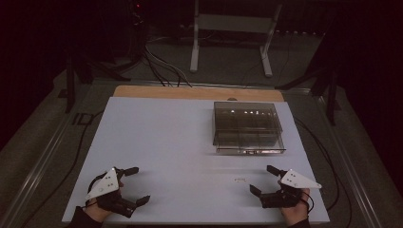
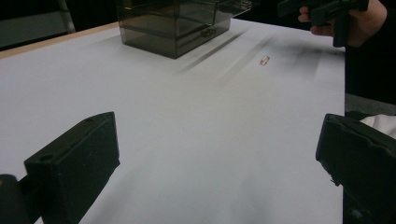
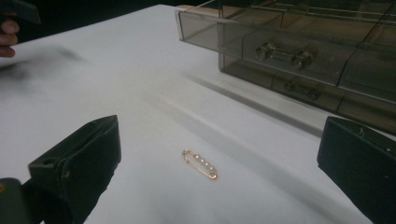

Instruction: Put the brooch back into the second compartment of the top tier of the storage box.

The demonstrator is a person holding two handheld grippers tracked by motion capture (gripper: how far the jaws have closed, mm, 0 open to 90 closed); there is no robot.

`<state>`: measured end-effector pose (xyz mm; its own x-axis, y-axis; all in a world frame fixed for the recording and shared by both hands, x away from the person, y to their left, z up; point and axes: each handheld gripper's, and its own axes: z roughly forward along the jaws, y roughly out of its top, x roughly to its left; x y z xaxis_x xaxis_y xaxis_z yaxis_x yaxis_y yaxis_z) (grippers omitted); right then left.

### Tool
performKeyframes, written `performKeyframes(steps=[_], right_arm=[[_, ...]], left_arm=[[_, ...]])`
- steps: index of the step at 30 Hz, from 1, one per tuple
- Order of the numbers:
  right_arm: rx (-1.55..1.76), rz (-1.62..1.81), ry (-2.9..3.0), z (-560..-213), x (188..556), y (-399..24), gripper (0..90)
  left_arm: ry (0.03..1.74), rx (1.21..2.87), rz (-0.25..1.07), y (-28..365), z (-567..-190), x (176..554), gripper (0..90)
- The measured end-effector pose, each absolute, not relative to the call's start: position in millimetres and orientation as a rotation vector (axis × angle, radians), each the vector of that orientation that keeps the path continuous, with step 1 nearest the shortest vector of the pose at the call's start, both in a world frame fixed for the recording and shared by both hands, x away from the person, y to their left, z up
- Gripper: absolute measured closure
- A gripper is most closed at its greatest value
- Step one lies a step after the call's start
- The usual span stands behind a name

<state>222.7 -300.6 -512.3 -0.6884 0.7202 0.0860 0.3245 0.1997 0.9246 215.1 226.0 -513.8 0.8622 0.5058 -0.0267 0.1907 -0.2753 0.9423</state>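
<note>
A small gold safety-pin brooch with pearls [image 3: 200, 164] lies flat on the white table top, just ahead of my right gripper [image 3: 215, 158], whose jaws stand wide open around nothing. From above, the brooch [image 1: 239, 179] is a tiny mark left of the right gripper [image 1: 263, 179] near the front edge. A smoky clear drawer box [image 1: 247, 126] sits at the back right, its upper drawer [image 3: 261, 39] pulled out. My left gripper [image 1: 135, 184] rests open at the front left, far from both. The brooch [image 2: 265, 59] and box [image 2: 177, 23] appear far off in the left gripper view.
The white board [image 1: 161, 142] covers a wooden table with a bare strip [image 1: 190, 92] at the back. Cables [image 1: 161, 66] and a white stand [image 1: 230, 33] are on the floor beyond. The person's right hand [image 2: 345, 21] holds the other gripper at the far corner.
</note>
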Motion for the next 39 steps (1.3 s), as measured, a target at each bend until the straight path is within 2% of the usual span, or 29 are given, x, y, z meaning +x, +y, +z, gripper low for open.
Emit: performKeyframes(steps=[10,26,39], right_arm=[[0.965,1.460,2.094,-509,221,-301,0.0],[0.959,1.511,2.024,-480,217,-304,0.0],[0.919,1.552,2.088,-467,229,-300,0.0]], left_arm=[[0.549,1.819,0.338,229,-515,216,0.5],[0.554,1.809,0.322,230,-514,216,0.5],[0.571,1.790,0.316,230,-513,216,0.6]])
